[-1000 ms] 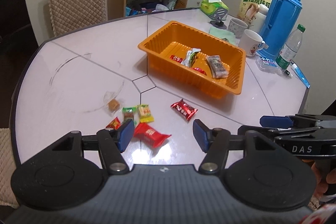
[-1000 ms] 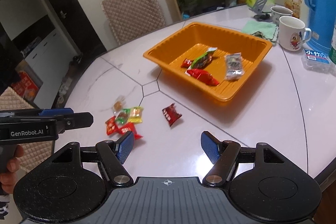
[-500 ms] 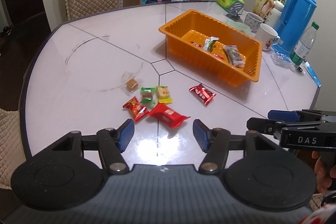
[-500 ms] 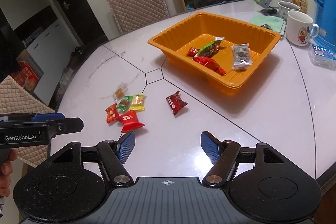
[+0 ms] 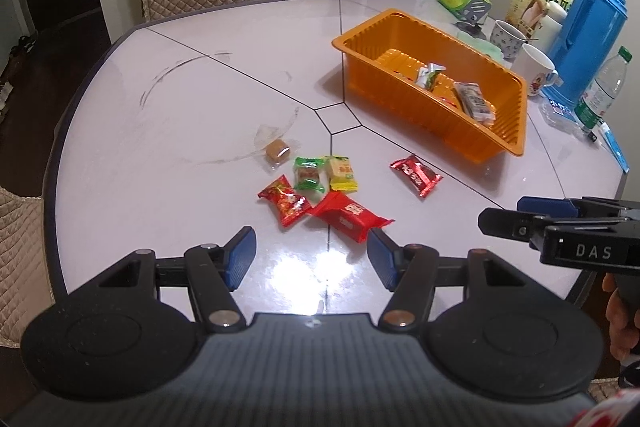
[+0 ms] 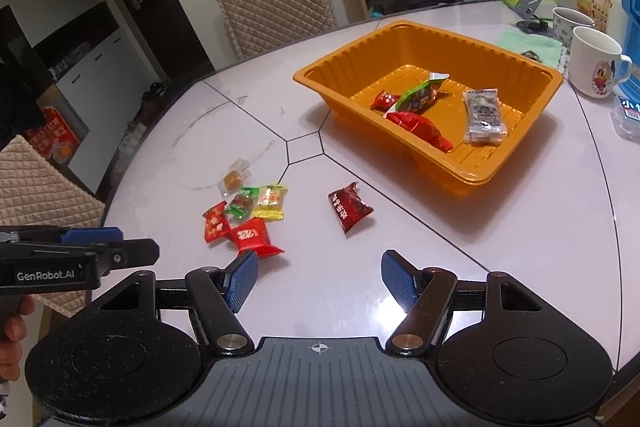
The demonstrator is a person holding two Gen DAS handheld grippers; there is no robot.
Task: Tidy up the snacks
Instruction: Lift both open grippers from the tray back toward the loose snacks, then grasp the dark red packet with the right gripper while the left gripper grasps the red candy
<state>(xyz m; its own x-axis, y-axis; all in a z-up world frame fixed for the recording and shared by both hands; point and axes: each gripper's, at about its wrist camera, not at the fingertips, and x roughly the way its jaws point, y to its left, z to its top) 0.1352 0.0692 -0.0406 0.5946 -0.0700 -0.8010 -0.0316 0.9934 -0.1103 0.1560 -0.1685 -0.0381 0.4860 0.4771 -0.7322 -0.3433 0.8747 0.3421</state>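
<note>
Reference landmark: the orange tray (image 6: 472,175) on the table (image 5: 180,115), which holds four wrapped snacks, while six more lie loose on the table surface in front of the tray, on its near side. The left gripper (image 5: 308,255) hovers over the table just short of the loose cluster, jaws apart and empty. The right gripper (image 6: 318,279) hovers nearer than the dark red packet (image 6: 349,209), jaws spread with nothing between them after just closing slightly.
</note>
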